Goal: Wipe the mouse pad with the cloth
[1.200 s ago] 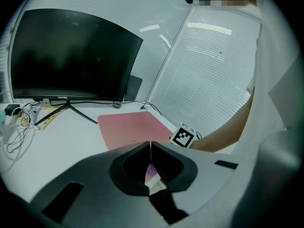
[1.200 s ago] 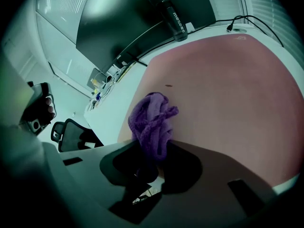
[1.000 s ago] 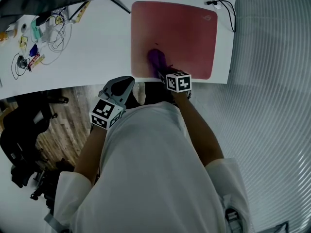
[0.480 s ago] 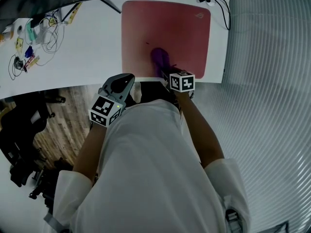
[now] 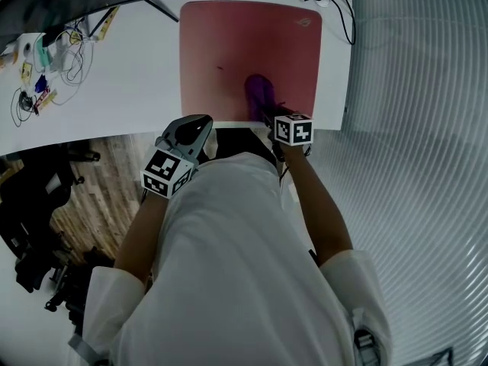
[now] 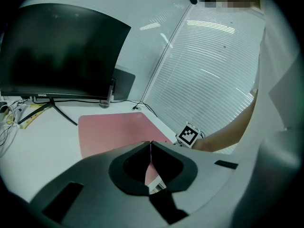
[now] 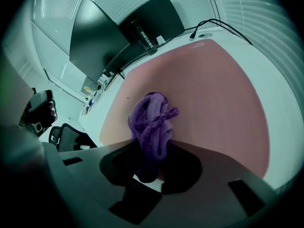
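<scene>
- The white desk [image 5: 114, 82] is the biggest thing. It fills the top of the head view.
- A dark screen [image 6: 57, 51] stands at the back of the desk, behind the pad.
- The pink mouse pad [image 5: 229, 36] lies flat on the desk, near the front edge. It looks thin and bendy. I think it could slide or wrinkle if pushed too hard, so soft, flat strokes seem best.
- The left gripper [image 5: 200, 122] is off the desk, just past the front edge and close to the person's shirt. Its 2 jaws are pressed together with nothing between them. It touches nothing.
- The right gripper [image 5: 268, 111] is at the front edge of the pad. Its 2 jaws are pinching the cloth.
- The purple cloth [image 5: 259, 90] sits on the pad, close to the front edge and a bit right of the middle. It is bunched up in a lump and sticks out past the jaws. It looks knitted, soft, light and floppy. I think it is best held by a thick bunch, as it is now, so it will not slip out while rubbing.
- A tiny dark speck [image 5: 220, 69] is on the pad, left of the cloth and apart from it. I cannot tell what it is.
</scene>
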`<state>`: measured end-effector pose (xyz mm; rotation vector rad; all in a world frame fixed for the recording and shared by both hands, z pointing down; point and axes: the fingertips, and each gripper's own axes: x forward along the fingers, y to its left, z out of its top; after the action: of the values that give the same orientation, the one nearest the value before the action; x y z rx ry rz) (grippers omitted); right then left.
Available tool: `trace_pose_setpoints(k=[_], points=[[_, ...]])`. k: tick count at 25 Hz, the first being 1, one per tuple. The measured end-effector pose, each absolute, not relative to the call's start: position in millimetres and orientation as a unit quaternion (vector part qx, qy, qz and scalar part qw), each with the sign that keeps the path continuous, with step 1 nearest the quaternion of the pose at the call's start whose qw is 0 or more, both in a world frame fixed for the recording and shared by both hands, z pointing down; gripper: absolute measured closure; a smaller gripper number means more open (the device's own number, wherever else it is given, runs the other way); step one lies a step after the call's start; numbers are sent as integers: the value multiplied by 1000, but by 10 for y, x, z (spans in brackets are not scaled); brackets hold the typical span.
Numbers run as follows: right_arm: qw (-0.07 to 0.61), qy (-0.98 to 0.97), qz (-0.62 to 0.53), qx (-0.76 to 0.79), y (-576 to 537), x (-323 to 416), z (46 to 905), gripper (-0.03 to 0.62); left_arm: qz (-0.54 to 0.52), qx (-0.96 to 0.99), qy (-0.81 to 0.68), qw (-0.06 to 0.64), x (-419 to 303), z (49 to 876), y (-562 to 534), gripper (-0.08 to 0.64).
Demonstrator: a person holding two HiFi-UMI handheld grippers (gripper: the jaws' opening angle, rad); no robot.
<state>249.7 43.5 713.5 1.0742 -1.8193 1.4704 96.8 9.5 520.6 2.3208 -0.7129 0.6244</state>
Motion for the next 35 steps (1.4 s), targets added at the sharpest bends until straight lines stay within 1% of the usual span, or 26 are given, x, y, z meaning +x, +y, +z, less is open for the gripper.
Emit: trace_pose_setpoints(k=[14,28,35], points=[[278,-658,549,434,481,3235,7139,471,239,884,-258,308,1393,5211,27,537],[291,-615,539,497,564,4164,7094,471,237,892,-238,302,1781,5207,-98,537],[267,-603,531,531,508,4465,6985,476,228,891,-245,308,1801,5213,-110,537]])
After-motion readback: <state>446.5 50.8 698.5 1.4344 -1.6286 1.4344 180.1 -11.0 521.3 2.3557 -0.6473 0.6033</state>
